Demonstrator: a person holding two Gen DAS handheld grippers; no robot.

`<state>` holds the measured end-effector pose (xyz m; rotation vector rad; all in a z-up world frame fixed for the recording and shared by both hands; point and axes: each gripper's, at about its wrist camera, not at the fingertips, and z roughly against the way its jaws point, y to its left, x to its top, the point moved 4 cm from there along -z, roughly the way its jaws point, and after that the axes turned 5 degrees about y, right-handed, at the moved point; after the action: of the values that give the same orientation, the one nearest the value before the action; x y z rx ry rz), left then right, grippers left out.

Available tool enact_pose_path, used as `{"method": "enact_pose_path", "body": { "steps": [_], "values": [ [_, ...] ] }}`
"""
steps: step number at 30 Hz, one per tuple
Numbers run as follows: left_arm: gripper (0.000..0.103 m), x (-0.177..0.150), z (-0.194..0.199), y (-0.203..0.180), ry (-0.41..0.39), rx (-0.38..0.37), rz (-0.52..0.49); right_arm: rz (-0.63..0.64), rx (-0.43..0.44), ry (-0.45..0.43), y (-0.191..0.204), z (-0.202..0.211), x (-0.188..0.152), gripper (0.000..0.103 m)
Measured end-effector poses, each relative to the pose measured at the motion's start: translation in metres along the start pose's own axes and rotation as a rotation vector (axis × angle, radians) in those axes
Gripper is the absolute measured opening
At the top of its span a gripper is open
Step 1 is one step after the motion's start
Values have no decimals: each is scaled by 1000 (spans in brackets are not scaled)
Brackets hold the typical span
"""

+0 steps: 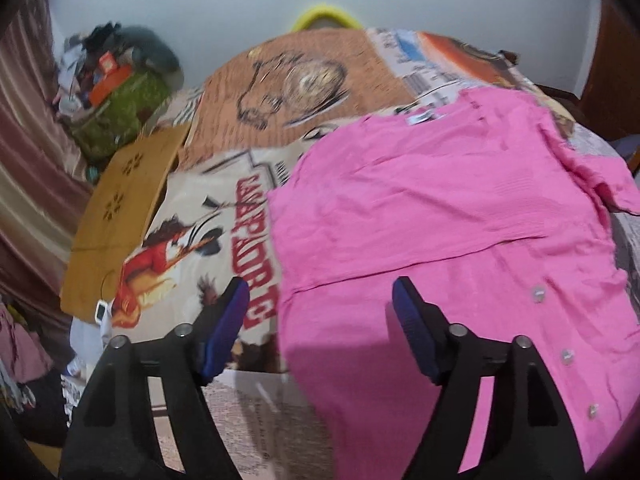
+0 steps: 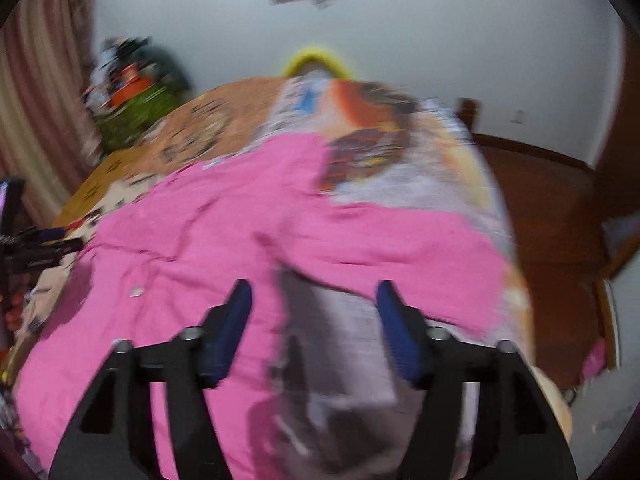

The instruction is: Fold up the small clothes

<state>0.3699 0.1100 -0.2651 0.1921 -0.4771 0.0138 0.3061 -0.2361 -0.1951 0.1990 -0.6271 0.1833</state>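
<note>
Left wrist view shows our left gripper (image 1: 320, 300) nearest, jaws spread wide and holding nothing, above the near left edge of the pink shirt (image 1: 440, 220). Our right gripper (image 2: 314, 300) hangs equally wide and empty over the gap between sleeve and body. Beyond, the shirt lies spread across the printed bedspread (image 1: 224, 220) (buttons (image 1: 538, 294) up, toward the bed's right edge). A cardboard sheet (image 1: 120, 208) sits farther left. Pinching bedspread along with cloth would likely drag the fold crooked.
</note>
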Motion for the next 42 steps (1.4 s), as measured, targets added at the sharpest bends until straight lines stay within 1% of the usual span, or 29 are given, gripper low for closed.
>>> {"method": "enact_pose_path", "body": {
  "steps": [4, 8, 12, 13, 14, 15, 16, 17, 18, 19, 20, 22, 25, 27, 31, 33, 37, 40, 42],
  "values": [
    [78, 5, 2, -24, -5, -29, -19, -112, -24, 8, -45, 1, -7, 63],
    [78, 7, -6, -40, 9, -38, -26, -178, -7, 29, -64, -8, -10, 63],
    [78, 7, -20, -46, 41, -45, -18, -243, 41, 50, -79, -24, -15, 63],
    [78, 5, -23, -46, 52, -51, -12, -261, 50, 57, -80, -31, -14, 58],
    [78, 4, -26, -45, 64, -59, -7, -268, 53, 61, -81, -34, -15, 50],
    [78, 2, -29, -45, 78, -69, -2, -273, 64, 67, -82, -38, -15, 47],
    [78, 0, -30, -44, 85, -77, 1, -285, 82, 66, -82, -41, -15, 41],
    [78, -1, -30, -43, 83, -78, 4, -298, 86, 59, -82, -41, -15, 35],
    [78, -3, -29, -42, 79, -76, 6, -298, 90, 54, -83, -39, -16, 31],
    [78, -4, -28, -40, 75, -76, 8, -297, 93, 50, -81, -39, -16, 23],
    [78, -5, -27, -39, 71, -79, 10, -292, 88, 47, -80, -39, -15, 19],
    [78, -6, -23, -36, 63, -86, 20, -266, 60, 39, -77, -36, -12, 16],
    [78, -9, -17, -29, 47, -92, 32, -240, 28, 20, -75, -29, -3, 12],
    [78, -10, -11, -24, 33, -94, 40, -227, 9, -9, -72, -21, 7, 8],
    [78, -13, 1, -12, 1, -110, 61, -183, -20, -89, -61, 6, 33, 8],
    [78, -17, 7, -5, -16, -117, 69, -150, -19, -117, -50, 15, 46, 7],
    [78, -23, 16, 8, -43, -122, 87, -66, 20, -165, -12, 32, 76, 5],
    [78, -28, 20, 18, -59, -129, 100, -17, 73, -174, 21, 33, 94, 5],
    [78, -32, 22, 25, -62, -138, 116, 17, 88, -178, 41, 28, 100, 5]
  ]
}}
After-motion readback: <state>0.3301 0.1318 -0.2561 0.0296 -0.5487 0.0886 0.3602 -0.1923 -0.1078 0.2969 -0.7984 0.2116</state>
